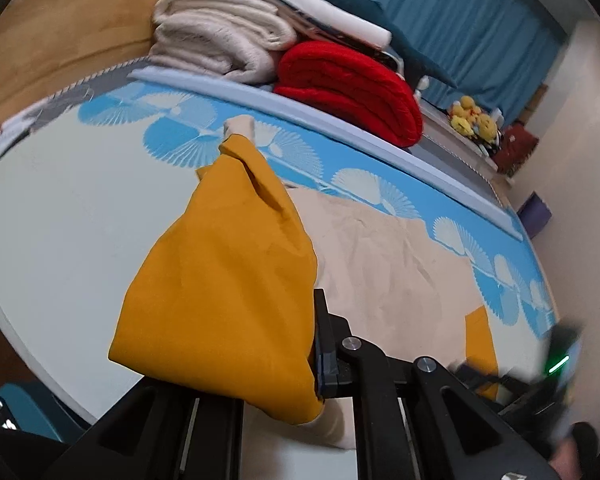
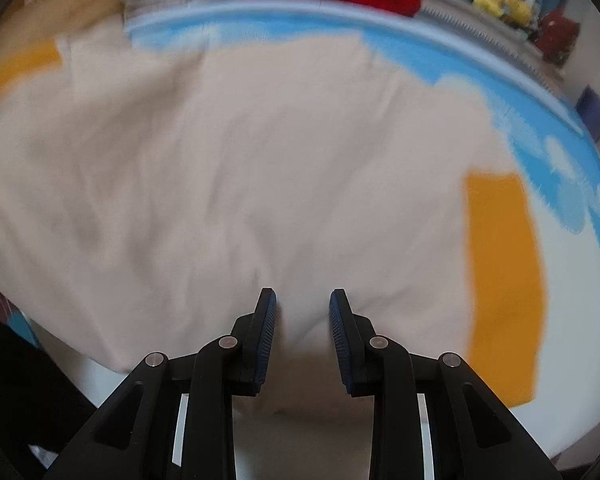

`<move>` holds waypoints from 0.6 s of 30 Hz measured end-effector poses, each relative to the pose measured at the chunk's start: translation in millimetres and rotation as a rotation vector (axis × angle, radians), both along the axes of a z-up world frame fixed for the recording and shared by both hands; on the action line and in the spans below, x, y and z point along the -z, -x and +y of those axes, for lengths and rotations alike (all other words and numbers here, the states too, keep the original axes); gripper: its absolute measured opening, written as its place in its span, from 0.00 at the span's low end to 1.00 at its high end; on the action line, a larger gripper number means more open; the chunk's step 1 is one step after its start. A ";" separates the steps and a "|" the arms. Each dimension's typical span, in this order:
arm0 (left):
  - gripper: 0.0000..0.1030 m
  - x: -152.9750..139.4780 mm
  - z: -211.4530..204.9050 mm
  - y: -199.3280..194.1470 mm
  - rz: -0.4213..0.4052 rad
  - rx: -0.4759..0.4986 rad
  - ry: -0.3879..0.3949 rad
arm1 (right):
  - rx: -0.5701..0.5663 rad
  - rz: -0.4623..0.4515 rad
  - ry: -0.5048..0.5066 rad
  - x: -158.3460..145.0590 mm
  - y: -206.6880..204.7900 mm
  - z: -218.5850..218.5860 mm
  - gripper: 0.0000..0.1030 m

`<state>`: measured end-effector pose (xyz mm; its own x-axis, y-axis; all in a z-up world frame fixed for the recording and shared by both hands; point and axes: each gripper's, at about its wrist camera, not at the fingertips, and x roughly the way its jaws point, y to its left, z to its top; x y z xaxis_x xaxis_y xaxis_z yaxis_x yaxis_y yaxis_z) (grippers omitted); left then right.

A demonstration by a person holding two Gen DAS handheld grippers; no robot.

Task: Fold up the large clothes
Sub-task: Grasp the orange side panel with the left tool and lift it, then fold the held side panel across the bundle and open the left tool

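Left gripper point(image 1: 318, 360) is clamped on the mustard sleeve point(image 1: 220, 272) of the cream garment point(image 1: 380, 248), lifting it clear so it hangs toward the camera. Right gripper point(image 2: 303, 320) has its jaws partly apart with a fold of cream cloth between them; whether the pads press it I cannot tell. Sleeve's long axis runs away from the left tongs toward its cream cuff point(image 1: 240, 124), and the body lies to its right, so the left hand looks better placed to carry it across. Beneath is a blue-patterned mat point(image 1: 180, 132); beyond, folded beige blankets point(image 1: 220, 36), a red blanket point(image 1: 348, 88) and blue curtains point(image 1: 480, 20).
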<state>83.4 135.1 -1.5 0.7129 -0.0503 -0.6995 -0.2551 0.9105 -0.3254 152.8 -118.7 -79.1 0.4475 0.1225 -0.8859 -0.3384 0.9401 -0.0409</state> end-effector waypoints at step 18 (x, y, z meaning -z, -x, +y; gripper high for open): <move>0.08 24.9 -241.3 -65.2 -0.006 0.503 -0.253 | 0.175 -0.358 0.029 -127.2 -32.9 -193.9 0.51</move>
